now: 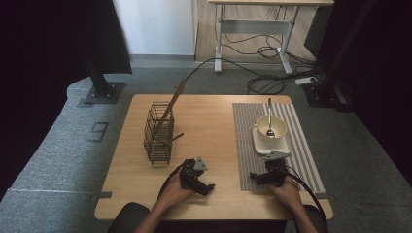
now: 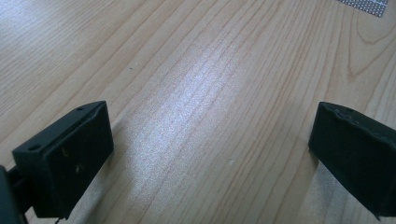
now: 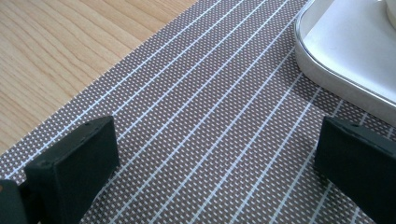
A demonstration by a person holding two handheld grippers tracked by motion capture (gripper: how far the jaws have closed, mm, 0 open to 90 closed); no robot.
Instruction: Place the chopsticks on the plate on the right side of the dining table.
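A white bowl (image 1: 278, 127) with a metal spoon (image 1: 269, 116) in it stands on a white square plate (image 1: 268, 147), on a striped placemat (image 1: 303, 145) at the table's right. A dark wire basket (image 1: 159, 133) stands at the left, with a long wooden utensil (image 1: 174, 102) leaning out of it. My left gripper (image 1: 208, 188) rests low over bare wood near the front edge, open (image 2: 215, 158), nothing between its jaws. My right gripper (image 1: 253, 177) lies over the placemat (image 3: 196, 107), open (image 3: 215, 168) and empty, with the plate's rim (image 3: 327, 79) just beyond it.
The wooden table (image 1: 214, 121) has bare room between basket and placemat. A placemat corner (image 2: 369, 3) shows far ahead of the left gripper. Behind the table are a desk (image 1: 255, 24), loose floor cables (image 1: 265, 82) and black stand bases (image 1: 102, 92).
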